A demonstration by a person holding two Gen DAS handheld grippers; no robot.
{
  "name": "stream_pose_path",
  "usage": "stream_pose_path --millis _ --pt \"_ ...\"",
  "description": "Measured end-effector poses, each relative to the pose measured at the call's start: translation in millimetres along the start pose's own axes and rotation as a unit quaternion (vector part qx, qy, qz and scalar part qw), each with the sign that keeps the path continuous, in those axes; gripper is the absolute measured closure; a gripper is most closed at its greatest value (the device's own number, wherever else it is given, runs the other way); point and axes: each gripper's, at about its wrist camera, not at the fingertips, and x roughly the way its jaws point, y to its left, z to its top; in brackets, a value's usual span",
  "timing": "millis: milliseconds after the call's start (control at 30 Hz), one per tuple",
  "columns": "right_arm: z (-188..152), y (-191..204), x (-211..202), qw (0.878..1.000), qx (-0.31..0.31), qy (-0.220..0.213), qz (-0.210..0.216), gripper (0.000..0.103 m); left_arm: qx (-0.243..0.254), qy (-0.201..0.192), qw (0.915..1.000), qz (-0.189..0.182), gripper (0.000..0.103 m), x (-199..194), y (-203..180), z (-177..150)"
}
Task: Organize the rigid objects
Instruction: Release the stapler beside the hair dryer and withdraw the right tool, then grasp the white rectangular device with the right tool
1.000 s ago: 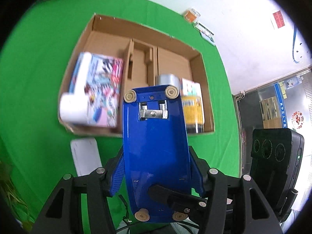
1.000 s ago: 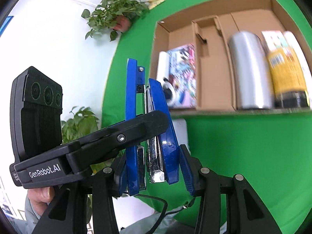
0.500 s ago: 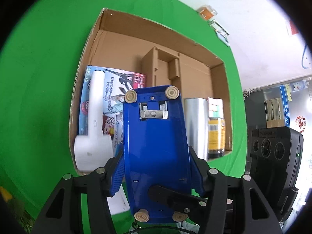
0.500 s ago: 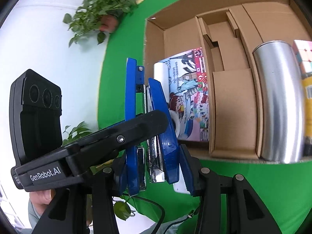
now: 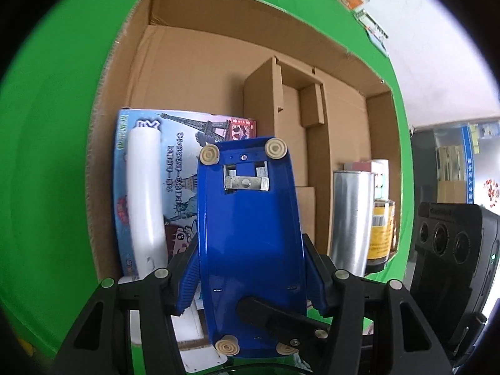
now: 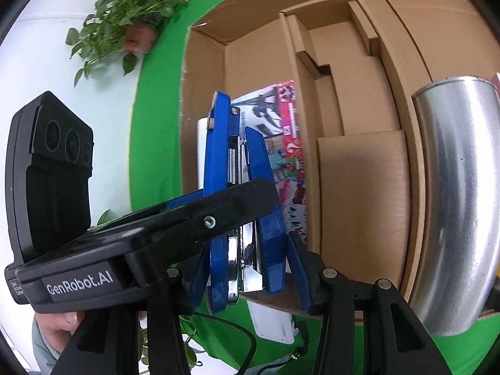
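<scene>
Over the cardboard box is where everything's happening right now. Both grippers have hold of the same thing, a blue stapler, and it's hanging above the box's near edge, roughly over the seam between the left compartment and the cardboard divider.

The left gripper clamps the stapler across its width, pads pressed on both long sides of the base, jaws about half spread. You see the underside with its little rubber feet, long axis running away from the claw toward the box's far wall. The right gripper squeezes it the other way, base on one pad and top arm on the other, jaws partly closed on it.

Left compartment already has a picture box with a white tube lying on it. Right of the divider sit a silver cylinder and a yellow-labelled bottle. My guess is the open floor toward the box's far wall is the target, so the stapler needs to go forward and down. Neither hand is really nearer, they share it.
</scene>
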Motion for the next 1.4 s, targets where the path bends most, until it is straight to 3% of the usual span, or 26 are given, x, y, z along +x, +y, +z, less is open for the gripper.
stream_pose_path --millis 167,200,267,400,567,667,700,733,767,800,833,867,900,933,967,1200,1333,1400 --pt "1 4 2 1.0 -0.013 -0.005 -0.013 0.053 0.006 -0.006 0.9998 0.02 0.046 2 -5 4" --pt "-1 8 -2 0.999 -0.021 -0.009 -0.026 0.035 0.012 -0.017 0.9995 0.022 0.046 -5 -7 4" --pt "-7 18 -15 0.997 -0.049 -0.038 -0.051 0.024 0.019 -0.042 0.9984 0.031 0.046 -24 -8 2" --pt "-21 31 -37 0.991 -0.078 -0.074 -0.075 0.017 0.01 -0.091 0.9951 0.036 0.046 -63 0 -9" --pt "-42 37 -56 0.986 -0.103 -0.096 -0.088 0.018 -0.024 -0.14 0.9884 0.055 0.046 -101 26 -44" --pt "-56 40 -65 0.983 -0.132 -0.098 -0.083 0.043 -0.038 -0.153 0.986 0.054 0.048 -109 44 -73" --pt "-63 39 -66 0.982 -0.137 -0.097 -0.086 0.044 -0.039 -0.155 0.9859 0.049 0.054 -109 47 -80" --pt "-69 39 -65 0.982 -0.14 -0.094 -0.087 0.044 -0.041 -0.153 0.9867 0.037 0.08 -106 52 -91" --pt "-75 39 -65 0.982 -0.144 -0.089 -0.079 0.043 -0.049 -0.141 0.9881 0.035 0.09 -100 57 -101" --pt "-81 39 -62 0.983 -0.151 -0.079 -0.061 0.03 -0.055 -0.135 0.9884 0.043 0.09 -95 61 -110" --pt "-88 40 -56 0.984 -0.159 -0.061 -0.044 0.02 -0.059 -0.13 0.9887 0.047 0.09 -87 61 -116" --pt "-96 40 -51 0.984 -0.167 -0.05 -0.042 0.001 -0.066 -0.123 0.9889 0.051 0.08 -82 64 -122" --pt "-103 40 -47 0.983 -0.173 -0.049 -0.045 0.001 -0.078 -0.11 0.9898 0.046 0.07 -73 68 -127" --pt "-111 41 -41 0.981 -0.184 -0.044 -0.049 0.001 -0.093 -0.094 0.9906 0.032 0.044 -63 75 -133" --pt "-120 40 -31 0.979 -0.194 -0.029 -0.057 0.001 -0.105 -0.086 0.9904 0.023 0.028 -55 79 -137" --pt "-152 23 15 0.969 -0.215 0.052 -0.106 0.001 -0.159 -0.026 0.9855 -0.053 0.028 18 98 -151" --pt "-151 11 11 0.967 -0.215 0.051 -0.124 0.001 -0.167 0.001 0.9838 -0.066 0.029 48 94 -150" --pt "-148 4 5 0.968 -0.208 0.043 -0.13 0.001 -0.154 -0.011 0.9859 -0.064 0.027 50 80 -151"
